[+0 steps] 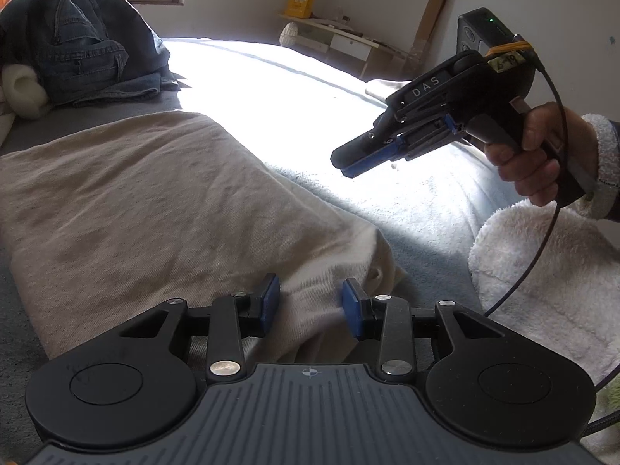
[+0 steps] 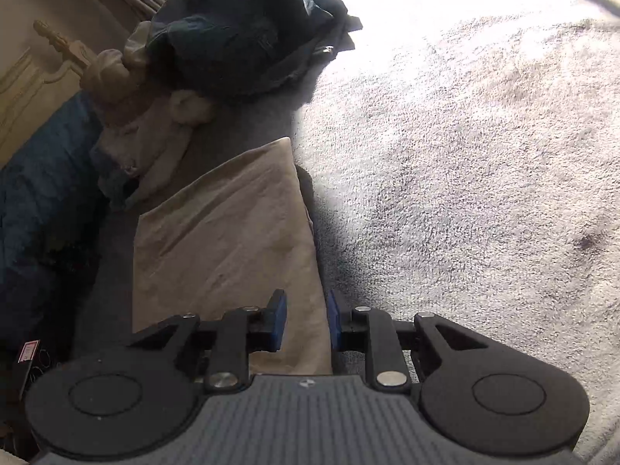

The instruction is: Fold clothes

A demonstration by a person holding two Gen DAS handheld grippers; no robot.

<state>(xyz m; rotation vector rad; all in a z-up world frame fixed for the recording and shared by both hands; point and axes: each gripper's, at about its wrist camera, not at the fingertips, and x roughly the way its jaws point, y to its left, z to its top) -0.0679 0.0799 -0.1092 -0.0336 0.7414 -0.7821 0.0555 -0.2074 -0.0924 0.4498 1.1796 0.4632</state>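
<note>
Bed (image 1: 294, 77) with pale fleecy cover, sunlit across the far half; shelf unit (image 1: 341, 38) against the wall beyond it. Beige garment (image 1: 135, 201), folded into a long flat strip, lies on the bed's near shaded side; landmark for what follows. Denim pile (image 1: 73, 38) sits past the garment's far end, with a cream cloth (image 1: 19, 89) beside it.

Left gripper (image 1: 310, 304): at the garment's near end, fingers spread, a raised fold of beige cloth between the blue pads (image 1: 271, 302); contact cannot be told.

Right gripper (image 2: 306, 321): held in a hand (image 1: 531, 151) in the air, off the garment's right side. Fingers part-spread, nothing between them; the garment's right edge lies below the gap.

White fleecy sleeve (image 1: 542, 271) near the garment's near right corner.
</note>
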